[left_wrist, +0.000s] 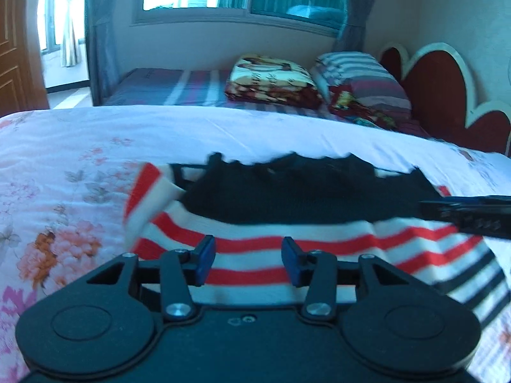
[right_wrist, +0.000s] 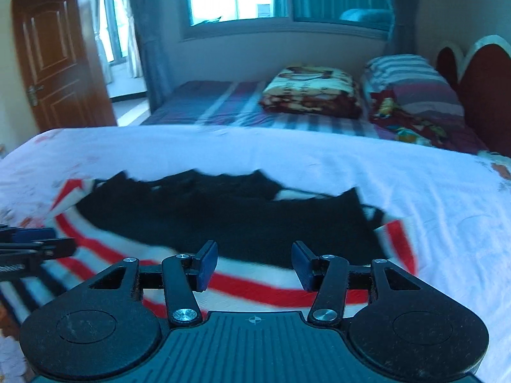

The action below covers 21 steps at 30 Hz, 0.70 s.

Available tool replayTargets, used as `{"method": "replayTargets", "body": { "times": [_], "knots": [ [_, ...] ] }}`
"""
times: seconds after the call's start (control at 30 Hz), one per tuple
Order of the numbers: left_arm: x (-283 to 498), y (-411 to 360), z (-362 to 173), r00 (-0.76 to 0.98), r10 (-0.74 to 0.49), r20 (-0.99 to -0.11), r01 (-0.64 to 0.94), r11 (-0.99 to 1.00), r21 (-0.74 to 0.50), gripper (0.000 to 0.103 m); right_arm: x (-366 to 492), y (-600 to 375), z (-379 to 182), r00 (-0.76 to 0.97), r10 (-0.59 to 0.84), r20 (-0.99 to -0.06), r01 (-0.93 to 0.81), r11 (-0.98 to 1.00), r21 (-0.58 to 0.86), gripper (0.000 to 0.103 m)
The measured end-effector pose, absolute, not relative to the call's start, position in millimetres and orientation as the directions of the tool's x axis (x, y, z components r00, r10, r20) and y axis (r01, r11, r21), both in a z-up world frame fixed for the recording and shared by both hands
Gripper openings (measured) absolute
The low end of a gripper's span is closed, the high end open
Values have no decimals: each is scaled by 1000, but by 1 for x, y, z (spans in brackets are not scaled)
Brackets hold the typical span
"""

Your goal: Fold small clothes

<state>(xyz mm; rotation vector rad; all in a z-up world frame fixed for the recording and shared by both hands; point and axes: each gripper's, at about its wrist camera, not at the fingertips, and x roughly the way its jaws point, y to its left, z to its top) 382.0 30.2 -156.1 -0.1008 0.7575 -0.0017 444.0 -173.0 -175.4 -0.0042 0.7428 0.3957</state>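
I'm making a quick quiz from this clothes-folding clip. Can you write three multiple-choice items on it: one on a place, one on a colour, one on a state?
1. Where does the sweater lie?
A. on the floral bedspread
B. on the windowsill
C. on the floor

2. What colour is the sweater's upper part?
A. green
B. black
C. yellow

3. How do the left gripper's fingers stand?
A. pressed together
B. apart, over the stripes
C. out of view

Answers: 1 A, bedspread shows all around it; 2 B, the black part lies above the red and white stripes; 3 B, striped cloth shows in the gap between the blue pads.
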Motion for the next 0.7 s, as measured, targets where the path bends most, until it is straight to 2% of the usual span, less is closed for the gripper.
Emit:
{"method": "replayTargets", "body": {
  "times": [0.17, 0.3, 0.4, 0.53, 0.7],
  "knots": [
    [376, 19, -172, 680, -14, -733, -56, 996, -71, 48, 426, -153, -192, 640, 339, -689, -363, 924, 117, 51],
    [364, 26, -177, 681, 16, -732, -91, 994, -63, 50, 416, -165, -211, 635, 298, -713, -333, 938, 96, 51],
    [356, 30, -176, 679, 25, -734, -90, 995, -49, 50, 405, -178, -212, 639, 293, -711, -319, 942, 101, 52],
    [349, 34, -175, 679, 31, -733, -87, 995, -38, 50, 393, -187, -211, 647, 277, -711, -297, 950, 100, 58],
    [340, 34, -167, 683, 51, -729, -95, 995, -20, 48, 383, -186, -200, 647, 267, -715, -273, 956, 110, 59]
  ]
}}
